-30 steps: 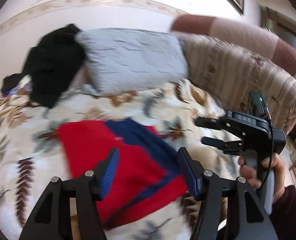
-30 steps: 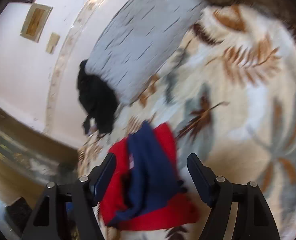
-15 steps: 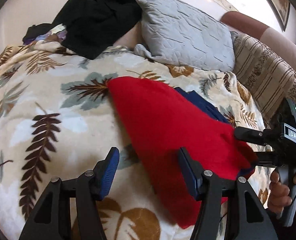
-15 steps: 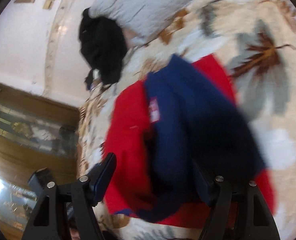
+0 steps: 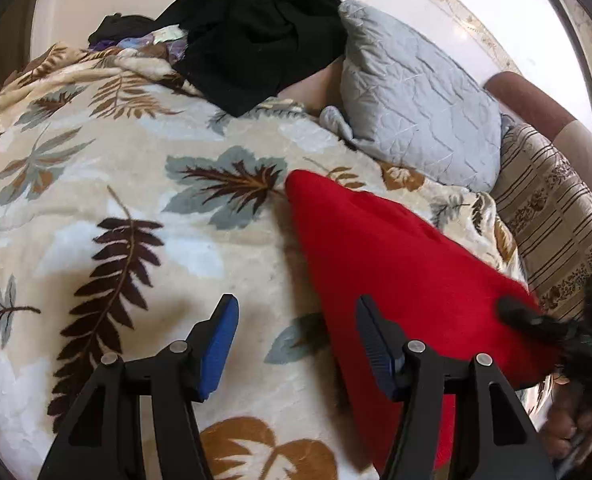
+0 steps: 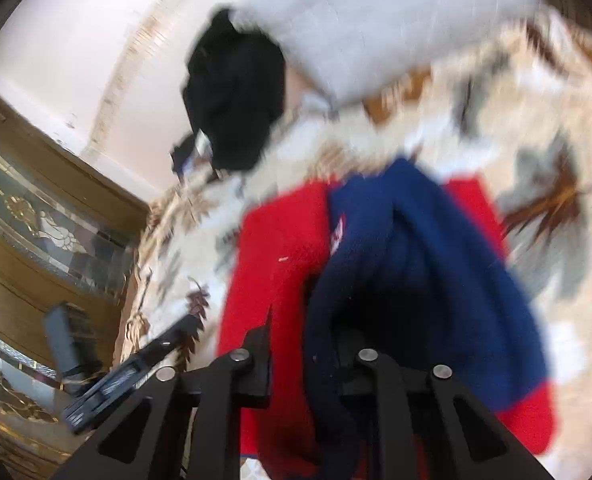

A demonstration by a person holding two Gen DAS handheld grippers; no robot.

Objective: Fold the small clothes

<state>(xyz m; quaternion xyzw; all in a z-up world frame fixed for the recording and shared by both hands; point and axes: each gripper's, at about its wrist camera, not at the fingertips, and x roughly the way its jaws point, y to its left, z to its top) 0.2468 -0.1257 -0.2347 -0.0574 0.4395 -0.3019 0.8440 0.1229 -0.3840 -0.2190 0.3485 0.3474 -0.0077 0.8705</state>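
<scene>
Your left gripper [image 5: 296,344] tilts down over the leaf-print blanket [image 5: 96,184], jaws spread on nothing, its right finger overlapping the near edge of the red garment [image 5: 395,264]. Your right gripper [image 6: 307,344] is closing, pinching the garment's navy-blue part [image 6: 415,264] and angling downward. Beyond lie a grey pillow [image 5: 411,100] and black clothes [image 5: 256,28].

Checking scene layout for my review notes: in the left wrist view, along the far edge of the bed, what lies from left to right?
Black garment pile → grey quilted pillow → striped brown cushion.
</scene>
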